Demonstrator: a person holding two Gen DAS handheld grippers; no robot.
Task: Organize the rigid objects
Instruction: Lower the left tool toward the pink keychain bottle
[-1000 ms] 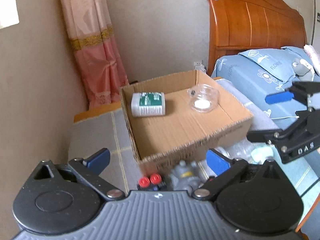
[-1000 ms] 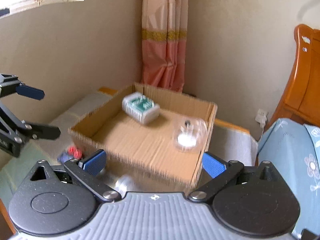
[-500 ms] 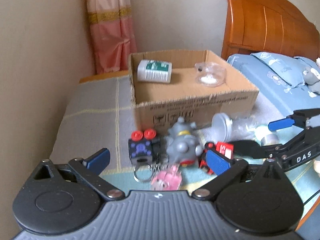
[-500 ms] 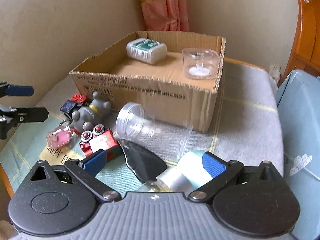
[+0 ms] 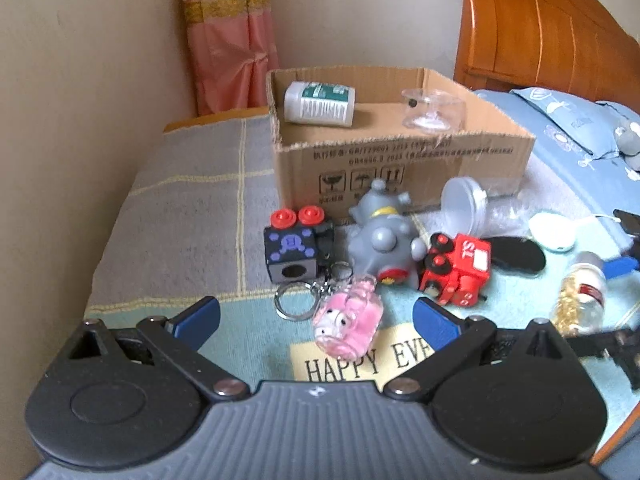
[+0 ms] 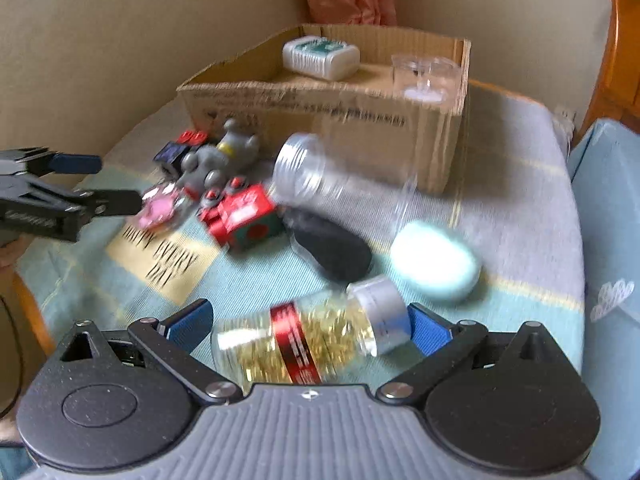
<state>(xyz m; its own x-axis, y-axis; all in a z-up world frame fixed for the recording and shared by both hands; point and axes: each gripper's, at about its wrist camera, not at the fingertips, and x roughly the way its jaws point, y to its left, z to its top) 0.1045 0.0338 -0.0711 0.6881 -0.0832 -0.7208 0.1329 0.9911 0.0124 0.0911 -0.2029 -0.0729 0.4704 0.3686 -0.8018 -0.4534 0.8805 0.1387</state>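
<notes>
My left gripper is open, low over the mat, and a pink pig keychain lies between its fingers. Just beyond are a black cube with red buttons, a grey elephant toy and a red toy train. My right gripper is open around a lying bottle of gold beads with a red band and silver cap. The cardboard box behind holds a white bottle and a clear cup.
A clear jar lies on its side before the box, with a black oval piece and a mint oval case nearby. A wall runs along the left; a wooden headboard and blue bedding stand right.
Both grippers have pulled back and dropped from over the box to the toys on the mat. The pig keychain and the gold bottle now lie between their fingers.
</notes>
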